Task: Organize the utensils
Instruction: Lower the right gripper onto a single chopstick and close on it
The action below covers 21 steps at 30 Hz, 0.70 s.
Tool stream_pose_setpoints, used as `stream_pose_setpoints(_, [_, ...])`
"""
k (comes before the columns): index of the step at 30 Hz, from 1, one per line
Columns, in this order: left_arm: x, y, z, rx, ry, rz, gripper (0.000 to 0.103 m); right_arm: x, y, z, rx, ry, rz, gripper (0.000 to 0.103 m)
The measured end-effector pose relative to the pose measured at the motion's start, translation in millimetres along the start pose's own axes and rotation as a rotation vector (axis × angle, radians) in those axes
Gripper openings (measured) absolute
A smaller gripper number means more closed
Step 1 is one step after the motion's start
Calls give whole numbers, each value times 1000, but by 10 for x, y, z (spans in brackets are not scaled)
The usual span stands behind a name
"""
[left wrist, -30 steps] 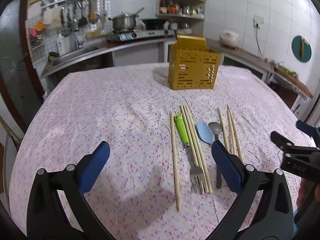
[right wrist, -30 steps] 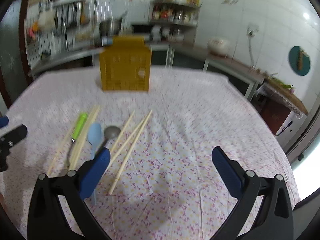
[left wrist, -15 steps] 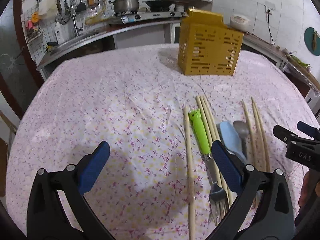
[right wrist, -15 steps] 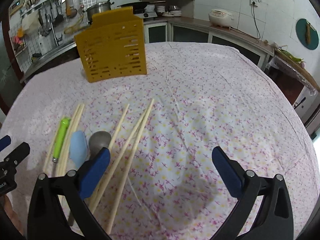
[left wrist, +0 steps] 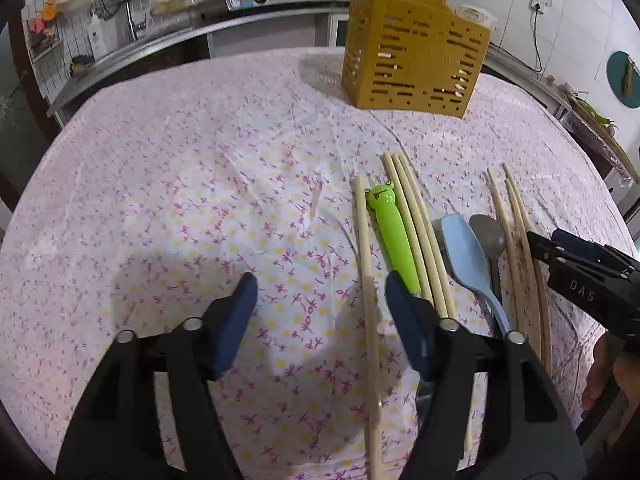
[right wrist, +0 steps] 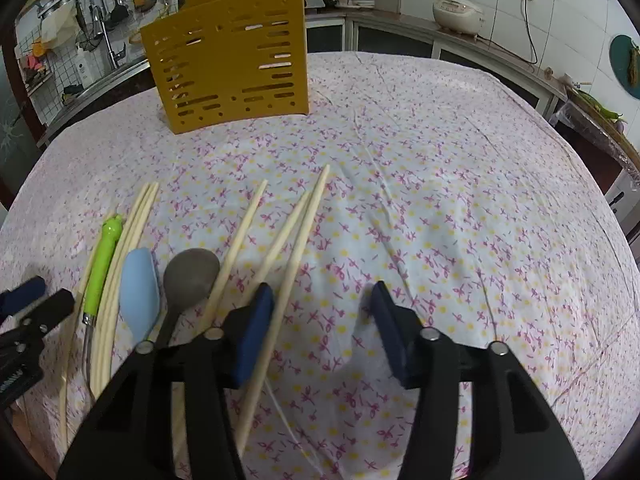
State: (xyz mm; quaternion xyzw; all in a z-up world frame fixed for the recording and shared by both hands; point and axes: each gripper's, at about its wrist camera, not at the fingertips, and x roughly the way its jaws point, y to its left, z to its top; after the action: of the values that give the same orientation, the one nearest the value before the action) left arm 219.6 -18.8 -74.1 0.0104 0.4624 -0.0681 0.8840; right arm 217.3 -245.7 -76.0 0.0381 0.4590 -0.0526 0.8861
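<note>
The left claw (left wrist: 318, 290) has just been closing and hovers released, one chopstick (left wrist: 366, 276) between its jaws, untouched. Its right finger hides the tines of the frog-handled fork (left wrist: 394, 236). Next lie a blue spoon (left wrist: 466, 256), then a grey spoon (right wrist: 190, 276), handles cut off. The right claw (right wrist: 320, 304), also just closing, grips nothing; chopsticks (right wrist: 298, 248) pass under it. The yellow utensil holder (right wrist: 232, 56) stands near the table's far edge.

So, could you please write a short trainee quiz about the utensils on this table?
1. True or false: the yellow holder lies flat on its side.
2. Which chopstick lies between the left gripper's fingers?
3. What colour is the fork's frog-faced handle: A red, B green, C white?

Key: 1 false, it stands upright. 2 The lone chopstick left of the fork; untouched. 3 B.
</note>
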Motion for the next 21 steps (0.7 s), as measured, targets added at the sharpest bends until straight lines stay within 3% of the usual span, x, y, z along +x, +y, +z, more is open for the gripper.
stream_pose_setpoints(7, [131, -76, 63, 12, 46, 0, 54, 33, 65, 106, -10, 48, 6, 27])
stream_pose_setpoints(12, [163, -109, 100, 27, 58, 32, 39, 95, 77, 173, -9, 74, 1, 27])
stream_pose_setpoints(19, [181, -122, 153, 38, 81, 18, 22, 133, -3, 252, -20, 124, 49, 27])
stream_pose_setpoints(21, [191, -127, 174, 36, 88, 14, 14, 133, -32, 259, -20, 122, 63, 21])
